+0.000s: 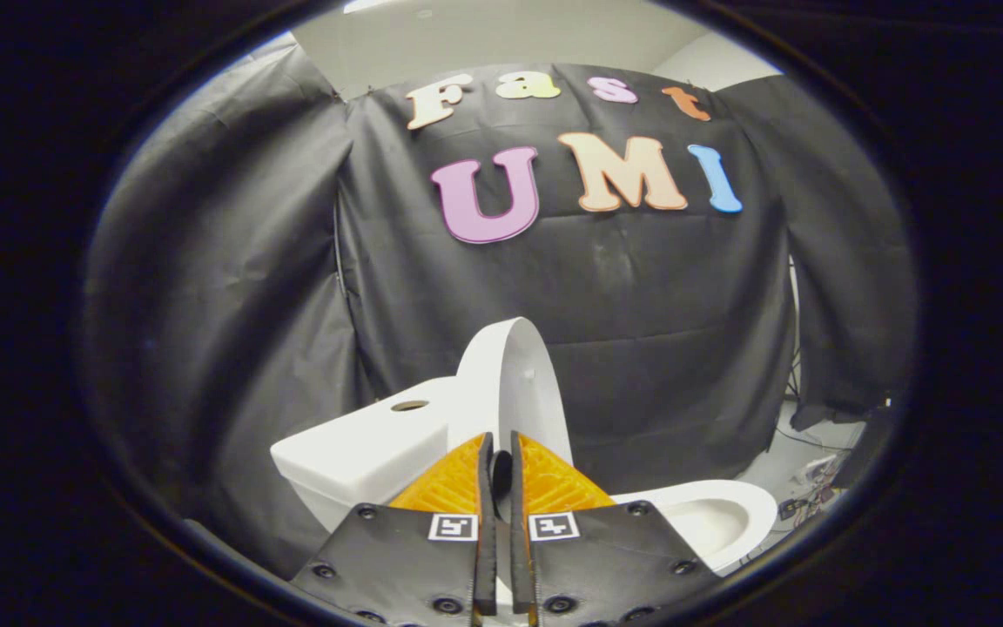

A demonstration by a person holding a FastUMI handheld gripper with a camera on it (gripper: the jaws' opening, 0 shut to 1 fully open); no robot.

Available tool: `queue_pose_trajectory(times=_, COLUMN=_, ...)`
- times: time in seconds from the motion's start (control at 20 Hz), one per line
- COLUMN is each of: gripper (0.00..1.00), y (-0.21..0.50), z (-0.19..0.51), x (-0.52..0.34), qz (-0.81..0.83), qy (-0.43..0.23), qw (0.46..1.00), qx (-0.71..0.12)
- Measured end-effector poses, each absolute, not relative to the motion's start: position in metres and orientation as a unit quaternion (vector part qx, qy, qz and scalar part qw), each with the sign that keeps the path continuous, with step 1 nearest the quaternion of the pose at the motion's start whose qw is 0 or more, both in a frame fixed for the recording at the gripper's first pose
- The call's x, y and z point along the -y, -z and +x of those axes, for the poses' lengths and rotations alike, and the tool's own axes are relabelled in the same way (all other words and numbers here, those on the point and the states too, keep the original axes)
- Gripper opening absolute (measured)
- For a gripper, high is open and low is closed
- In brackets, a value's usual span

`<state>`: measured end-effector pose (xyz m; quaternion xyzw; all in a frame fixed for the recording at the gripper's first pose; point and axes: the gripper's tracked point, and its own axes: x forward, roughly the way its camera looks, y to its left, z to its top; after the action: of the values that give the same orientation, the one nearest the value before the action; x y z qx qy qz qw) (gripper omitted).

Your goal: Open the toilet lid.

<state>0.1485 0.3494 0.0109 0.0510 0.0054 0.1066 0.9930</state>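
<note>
Cloth wall (658, 331) behind; lid (514, 383) upright; gripper (500, 444) jaws near-closed.

pale floor (802, 461), toilet (362, 453), cables (815, 483)

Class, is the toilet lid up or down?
Up: the lid stands upright beside the tank, bowl uncovered.

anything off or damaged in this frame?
Nothing stands out. The white toilet lid stands raised, near upright by the white cistern, intact. The white bowl is uncovered. The gripper has its jaws nearly closed just before the lid's edge.
</note>
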Motion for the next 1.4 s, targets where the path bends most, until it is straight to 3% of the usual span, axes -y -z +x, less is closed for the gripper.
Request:
queue_pose_trajectory(times=0.45, gripper=0.11, y=-0.009, z=0.150, x=-0.378, qz=0.016, qy=-0.159, qw=0.987, qx=-0.013)
queue_pose_trajectory(times=0.8, gripper=0.45, y=-0.008, z=0.146, x=-0.382, qz=0.051, qy=-0.182, qw=0.982, qx=-0.019)
queue_pose_trajectory(times=1.4, gripper=0.62, y=-0.065, z=0.142, x=-0.298, qz=0.067, qy=-0.110, qw=0.990, qx=0.057)
